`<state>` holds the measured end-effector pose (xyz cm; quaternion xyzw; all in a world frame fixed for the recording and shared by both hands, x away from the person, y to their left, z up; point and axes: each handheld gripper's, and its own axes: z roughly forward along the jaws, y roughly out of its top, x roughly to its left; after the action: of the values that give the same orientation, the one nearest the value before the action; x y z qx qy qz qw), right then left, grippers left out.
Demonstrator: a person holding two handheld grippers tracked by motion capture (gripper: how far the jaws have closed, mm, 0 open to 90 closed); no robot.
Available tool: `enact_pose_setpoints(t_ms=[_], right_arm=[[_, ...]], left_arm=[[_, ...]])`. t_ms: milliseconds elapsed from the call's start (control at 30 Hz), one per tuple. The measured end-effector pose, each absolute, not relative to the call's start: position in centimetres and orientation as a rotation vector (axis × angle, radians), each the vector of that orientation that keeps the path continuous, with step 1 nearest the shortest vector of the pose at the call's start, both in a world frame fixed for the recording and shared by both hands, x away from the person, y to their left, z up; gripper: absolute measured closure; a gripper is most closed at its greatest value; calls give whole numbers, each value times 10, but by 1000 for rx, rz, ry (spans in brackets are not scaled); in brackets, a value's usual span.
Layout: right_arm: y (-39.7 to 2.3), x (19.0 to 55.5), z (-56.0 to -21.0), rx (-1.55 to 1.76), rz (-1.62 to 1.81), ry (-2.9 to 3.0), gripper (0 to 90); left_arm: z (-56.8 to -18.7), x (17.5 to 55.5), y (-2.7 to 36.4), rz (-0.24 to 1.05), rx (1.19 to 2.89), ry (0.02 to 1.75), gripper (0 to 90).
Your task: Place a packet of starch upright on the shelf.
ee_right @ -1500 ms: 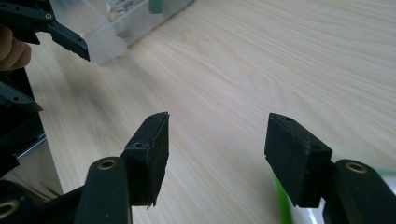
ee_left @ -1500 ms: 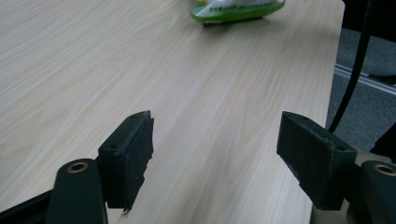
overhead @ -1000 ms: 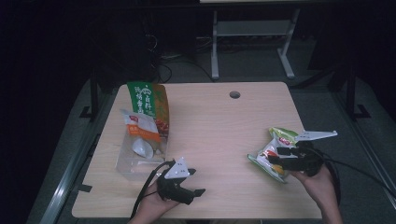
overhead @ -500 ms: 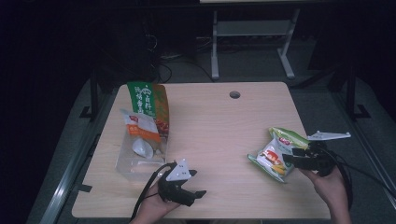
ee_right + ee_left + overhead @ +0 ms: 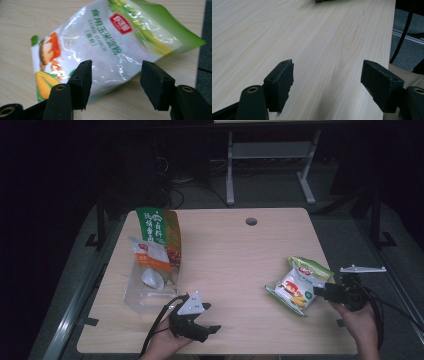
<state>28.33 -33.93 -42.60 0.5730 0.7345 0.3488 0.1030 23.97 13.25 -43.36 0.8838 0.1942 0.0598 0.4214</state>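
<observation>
Starch pouch (image 5: 110,45) lies flat just ahead of the parted, empty right tongs (image 5: 115,80) (lined up for gripping); left tongs (image 5: 332,85) gape idle, holding nothing.

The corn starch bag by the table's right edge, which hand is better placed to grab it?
Right. The right claw stands open just in front of the corn starch bag, aimed at it. The left claw, also open, rests over bare table across from it.
</observation>
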Motion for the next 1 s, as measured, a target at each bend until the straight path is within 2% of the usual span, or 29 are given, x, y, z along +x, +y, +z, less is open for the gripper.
enact_pose_setpoints(t_ms=[267, 433, 600, 700, 733, 833, 1000], right_arm=[[-347, 287, -440, 1781, 1037, 2138, 373], [-349, 290, -450, 1849, 1135, 2085, 410], [-348, 293, -454, 1900, 1219, 2052, 509], [-344, 295, -457, 1898, 1279, 2065, 680], [-342, 295, -457, 1874, 1266, 2078, 711], [-334, 297, -452, 1805, 1180, 2120, 782], [-330, 295, -448, 1777, 1173, 2151, 842]], left_arm=[[-434, 239, 131, 151, 2212, 487, 257], [-435, 238, 130, 147, 2220, 477, 257], [-436, 237, 128, 139, 2221, 479, 257], [-438, 237, 127, 131, 2220, 483, 257], [-438, 238, 127, 130, 2222, 482, 257], [-439, 237, 126, 126, 2226, 483, 257], [-439, 238, 127, 128, 2223, 483, 257]])
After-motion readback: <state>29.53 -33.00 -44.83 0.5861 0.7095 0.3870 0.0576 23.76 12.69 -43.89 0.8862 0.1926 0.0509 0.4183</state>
